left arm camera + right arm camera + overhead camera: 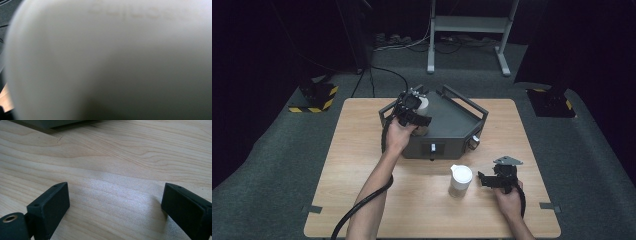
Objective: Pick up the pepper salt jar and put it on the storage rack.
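At the far left corner of the dark grey metal tray-topped box (pixel 452 125), the left gripper (pixel 418 111) is clamped on a white cylindrical container (pixel 112 65), held over the box's edge. The right gripper (pixel 116 202) rests near the right, jaws spread wide and empty above the pale wooden table (pixel 120 157). A second white lidded plastic jar (pixel 460 180) stands just left of it.

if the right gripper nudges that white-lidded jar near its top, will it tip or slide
The jar stands tall and narrow on the smooth wooden table, so a high nudge probably tips it; a low push likely slides it. It looks rigid, and once on its side the round body would probably roll.
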{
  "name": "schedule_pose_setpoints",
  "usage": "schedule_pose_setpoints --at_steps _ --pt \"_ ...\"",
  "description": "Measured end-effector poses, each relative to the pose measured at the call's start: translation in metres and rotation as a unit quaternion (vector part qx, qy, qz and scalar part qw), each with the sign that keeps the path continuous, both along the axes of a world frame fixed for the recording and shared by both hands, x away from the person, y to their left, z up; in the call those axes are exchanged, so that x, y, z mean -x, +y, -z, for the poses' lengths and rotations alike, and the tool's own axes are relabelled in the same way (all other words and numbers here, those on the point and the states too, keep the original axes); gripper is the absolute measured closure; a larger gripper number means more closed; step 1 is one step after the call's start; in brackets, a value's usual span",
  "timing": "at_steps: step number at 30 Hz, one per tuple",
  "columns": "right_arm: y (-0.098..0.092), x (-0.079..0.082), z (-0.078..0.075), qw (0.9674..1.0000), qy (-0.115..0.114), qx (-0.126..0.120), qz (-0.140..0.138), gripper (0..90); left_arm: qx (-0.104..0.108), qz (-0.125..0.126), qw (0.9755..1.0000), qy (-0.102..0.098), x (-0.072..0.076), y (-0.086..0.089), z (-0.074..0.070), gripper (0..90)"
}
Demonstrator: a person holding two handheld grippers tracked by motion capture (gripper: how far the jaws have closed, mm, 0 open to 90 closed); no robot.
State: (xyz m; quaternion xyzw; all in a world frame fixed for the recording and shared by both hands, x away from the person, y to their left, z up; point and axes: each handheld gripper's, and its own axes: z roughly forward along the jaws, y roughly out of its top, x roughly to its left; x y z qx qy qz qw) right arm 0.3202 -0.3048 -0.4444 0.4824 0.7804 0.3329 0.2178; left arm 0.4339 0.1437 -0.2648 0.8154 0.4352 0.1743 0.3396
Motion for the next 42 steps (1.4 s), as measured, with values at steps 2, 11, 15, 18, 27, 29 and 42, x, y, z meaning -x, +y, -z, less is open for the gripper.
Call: schedule_pose_setpoints --at_steps 2,11,15,18,27,29,42 --pt "0.0 0.0 0.0 1.0 0.0 0.0 0.0 7.5 0.0 0.001 1.0 0.0 0.0 0.001 0.0 31.3" --pt "0.0 0.0 0.0 1.0 0.0 0.0 0.0 7.5 0.001 0.004 1.0 -0.008 0.002 0.002 0.003 31.1" --pt "0.0 0.0 0.0 1.0 0.0 0.0 0.0 7.5 0.0 0.004 1.0 -0.008 0.002 0.002 0.003 31.0" --pt "0.0 0.0 0.0 1.0 0.0 0.0 0.0 7.5 0.0 0.003 1.0 -0.008 0.002 0.002 0.003 31.0" --pt "0.0 0.0 0.0 1.0 0.0 0.0 0.0 7.5 0.002 0.0 0.9997 -0.023 0.006 0.002 0.003 26.8" --pt "0.0 0.0 0.0 1.0 0.0 0.0 0.0 7.5 0.024 -0.001 0.9994 -0.025 0.007 0.009 0.004 23.4" --pt "0.0 0.0 0.0 1.0 0.0 0.0 0.0 7.5 0.038 -0.005 0.9989 -0.027 0.012 0.023 0.006 5.6"
